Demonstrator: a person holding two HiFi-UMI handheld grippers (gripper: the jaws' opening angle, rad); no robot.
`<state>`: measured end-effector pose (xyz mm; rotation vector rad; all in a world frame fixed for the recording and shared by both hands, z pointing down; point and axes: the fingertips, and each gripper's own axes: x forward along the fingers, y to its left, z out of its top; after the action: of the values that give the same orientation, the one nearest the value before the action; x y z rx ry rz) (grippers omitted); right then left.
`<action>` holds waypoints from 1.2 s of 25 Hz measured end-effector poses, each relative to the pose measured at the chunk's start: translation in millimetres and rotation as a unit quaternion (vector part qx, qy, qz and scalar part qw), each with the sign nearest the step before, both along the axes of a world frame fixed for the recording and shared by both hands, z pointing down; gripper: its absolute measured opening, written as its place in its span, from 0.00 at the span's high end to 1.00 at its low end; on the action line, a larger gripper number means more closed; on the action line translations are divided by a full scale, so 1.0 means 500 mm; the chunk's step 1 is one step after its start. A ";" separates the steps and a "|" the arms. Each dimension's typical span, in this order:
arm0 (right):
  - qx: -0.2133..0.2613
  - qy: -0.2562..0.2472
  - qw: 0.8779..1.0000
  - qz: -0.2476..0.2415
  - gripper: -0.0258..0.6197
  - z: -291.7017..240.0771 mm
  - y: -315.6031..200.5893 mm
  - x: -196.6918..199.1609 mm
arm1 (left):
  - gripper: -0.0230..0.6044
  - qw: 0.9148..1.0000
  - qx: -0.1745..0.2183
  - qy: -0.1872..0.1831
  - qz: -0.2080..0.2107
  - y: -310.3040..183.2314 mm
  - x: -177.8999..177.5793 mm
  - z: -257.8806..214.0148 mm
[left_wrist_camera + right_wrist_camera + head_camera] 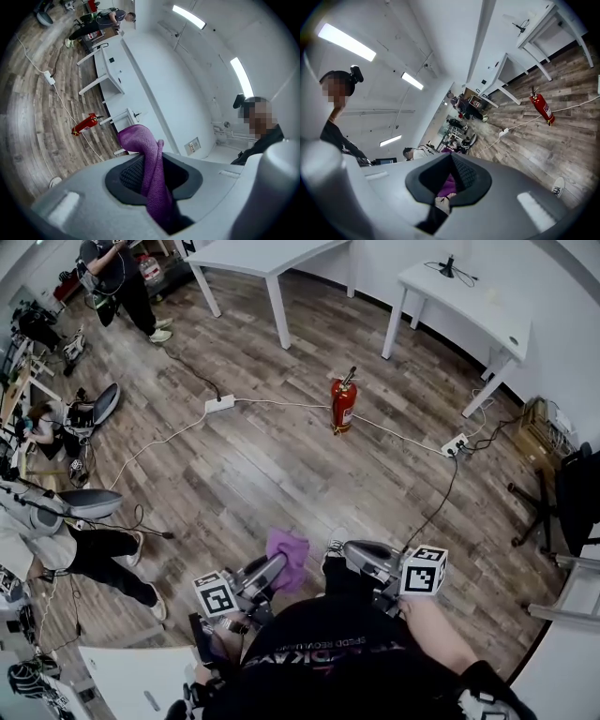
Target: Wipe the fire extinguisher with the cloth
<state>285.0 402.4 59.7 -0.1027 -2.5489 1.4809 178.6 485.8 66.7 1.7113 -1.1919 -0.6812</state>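
A red fire extinguisher point(344, 404) stands upright on the wooden floor, well ahead of both grippers; it also shows small in the left gripper view point(85, 124) and the right gripper view point(543, 108). My left gripper point(274, 570) is shut on a purple cloth point(289, 559), which bulges out past the jaw tips and is pinched between the pads point(150, 173). Beside it on the right, my right gripper point(345, 553) is shut with nothing held; its jaws meet in its own view point(452, 180). Both point roughly level toward the extinguisher.
White cables cross the floor from a power strip point(219, 404) past the extinguisher to another strip point(456, 444). White tables point(272, 257) point(469, 301) stand along the far wall. People work at the left point(122, 282), and a dark chair point(572, 498) is at the right.
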 end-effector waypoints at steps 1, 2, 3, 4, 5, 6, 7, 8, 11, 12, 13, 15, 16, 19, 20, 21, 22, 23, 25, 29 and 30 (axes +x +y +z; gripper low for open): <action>0.001 -0.003 1.000 -0.004 0.95 -0.005 -0.024 -0.022 | 0.83 1.000 0.000 -0.005 -0.004 -0.023 -0.023 -0.006; 0.002 -0.006 1.000 -0.007 0.95 -0.011 -0.050 -0.043 | 0.83 1.000 0.002 -0.009 -0.007 -0.049 -0.045 -0.014; 0.003 -0.010 1.000 -0.009 0.95 -0.016 -0.077 -0.062 | 0.83 1.000 0.004 -0.013 -0.009 -0.075 -0.063 -0.022; 0.003 -0.014 1.000 -0.010 0.95 -0.021 -0.102 -0.078 | 0.83 1.000 0.007 -0.017 -0.008 -0.100 -0.078 -0.030; 0.003 -0.017 1.000 -0.011 0.95 -0.022 -0.126 -0.094 | 0.83 1.000 0.009 -0.021 -0.007 -0.124 -0.092 -0.034; 0.002 -0.020 1.000 -0.012 0.95 -0.021 -0.149 -0.110 | 0.83 1.000 0.009 -0.025 -0.007 -0.147 -0.106 -0.034; 0.001 -0.021 1.000 -0.014 0.95 -0.016 -0.170 -0.124 | 0.83 1.000 0.009 -0.027 -0.008 -0.169 -0.120 -0.032; -0.001 -0.022 1.000 -0.015 0.95 -0.011 -0.189 -0.138 | 0.83 1.000 0.007 -0.029 -0.010 -0.190 -0.133 -0.026; -0.011 -0.019 1.000 -0.010 0.95 0.002 -0.238 -0.162 | 0.83 1.000 -0.001 -0.026 -0.011 -0.244 -0.165 -0.010; -0.014 -0.018 1.000 -0.006 0.95 0.003 -0.253 -0.166 | 0.83 1.000 -0.003 -0.025 -0.008 -0.261 -0.173 -0.009; -0.016 -0.017 1.000 0.001 0.95 0.004 -0.270 -0.169 | 0.83 1.000 -0.005 -0.025 -0.003 -0.278 -0.181 -0.009; -0.017 -0.013 1.000 0.018 0.95 0.008 -0.307 -0.176 | 0.83 1.000 -0.008 -0.027 0.008 -0.312 -0.200 -0.009; -0.018 -0.010 0.999 0.029 0.95 0.010 -0.326 -0.181 | 0.83 0.999 -0.010 -0.028 0.014 -0.328 -0.212 -0.007; -0.018 -0.008 0.998 0.060 0.95 0.010 -0.370 -0.205 | 0.83 0.999 -0.014 -0.027 0.035 -0.378 -0.251 0.001; -0.017 -0.007 0.997 0.068 0.95 0.011 -0.380 -0.213 | 0.83 0.999 -0.015 -0.026 0.043 -0.395 -0.264 0.005; -0.016 -0.005 0.997 0.078 0.95 0.013 -0.388 -0.220 | 0.83 0.998 -0.014 -0.025 0.053 -0.411 -0.278 0.008; -0.013 -0.002 0.996 0.089 0.95 0.016 -0.397 -0.229 | 0.83 0.998 -0.011 -0.024 0.064 -0.429 -0.294 0.010; -0.010 0.001 0.995 0.104 0.95 0.018 -0.408 -0.240 | 0.83 0.997 -0.008 -0.022 0.077 -0.448 -0.312 0.010; -0.003 0.005 0.990 0.140 0.95 0.020 -0.434 -0.271 | 0.83 0.994 0.000 -0.017 0.106 -0.486 -0.353 0.008; -0.001 -0.001 0.978 0.210 0.95 0.004 -0.472 -0.365 | 0.83 0.985 0.001 -0.008 0.170 -0.546 -0.449 0.008; 0.001 -0.004 0.975 0.221 0.95 -0.003 -0.474 -0.392 | 0.83 0.982 0.002 -0.008 0.186 -0.558 -0.473 0.007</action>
<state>89.1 165.4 58.5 0.4923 -2.6974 1.6145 -57.7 206.6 70.2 1.8797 -0.8448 -0.4415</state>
